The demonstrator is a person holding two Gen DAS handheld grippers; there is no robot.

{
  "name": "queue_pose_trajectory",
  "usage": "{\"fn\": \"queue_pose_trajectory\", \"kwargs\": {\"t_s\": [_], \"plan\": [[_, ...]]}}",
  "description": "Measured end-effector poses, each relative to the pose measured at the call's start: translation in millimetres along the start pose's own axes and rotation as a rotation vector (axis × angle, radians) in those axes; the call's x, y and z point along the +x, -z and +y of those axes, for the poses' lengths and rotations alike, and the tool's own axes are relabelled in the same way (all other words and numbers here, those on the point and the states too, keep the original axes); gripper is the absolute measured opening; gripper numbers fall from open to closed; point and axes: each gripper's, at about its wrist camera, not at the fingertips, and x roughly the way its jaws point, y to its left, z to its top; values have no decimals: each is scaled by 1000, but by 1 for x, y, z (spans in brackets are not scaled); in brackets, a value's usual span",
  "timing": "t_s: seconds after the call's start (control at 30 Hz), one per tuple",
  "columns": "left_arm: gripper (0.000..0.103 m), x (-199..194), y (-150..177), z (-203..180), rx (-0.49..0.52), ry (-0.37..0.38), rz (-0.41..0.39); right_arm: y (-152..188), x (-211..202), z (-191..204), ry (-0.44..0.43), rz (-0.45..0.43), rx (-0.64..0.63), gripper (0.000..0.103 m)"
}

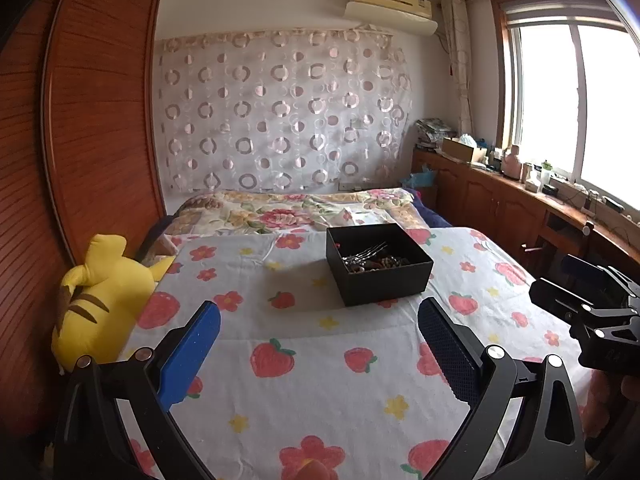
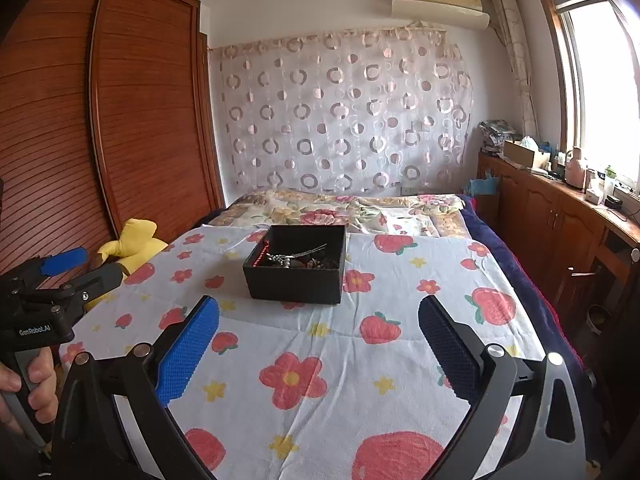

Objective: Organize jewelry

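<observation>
Jewelry lies heaped and tangled inside black box at twelve o'clock on bedspread: metal prongs, dark beads, red cord. Scene fits unsorted or already gathered; stage undetermined. Left gripper and right gripper hover short, jaws spread, empty.

wardrobe left | window right, daylight | curtained wall
</observation>
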Motion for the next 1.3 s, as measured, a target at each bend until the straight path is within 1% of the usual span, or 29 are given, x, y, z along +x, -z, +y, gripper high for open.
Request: {"fn": "queue_pose_trajectory", "kwargs": {"t_s": [0.17, 0.33, 0.77, 1.3], "plan": [[96, -1, 0, -1, 0, -2, 0, -1, -1, -1, 1, 1, 5, 101], [96, -1, 0, 0, -11, 15, 3, -3, 0, -2, 11, 2, 3, 101], [96, -9, -2, -3, -15, 19, -13, -1, 4, -5, 16, 3, 7, 101], [96, -9, -2, -4, -7, 10, -15, 0, 4, -7, 18, -3, 22, 101]]}}
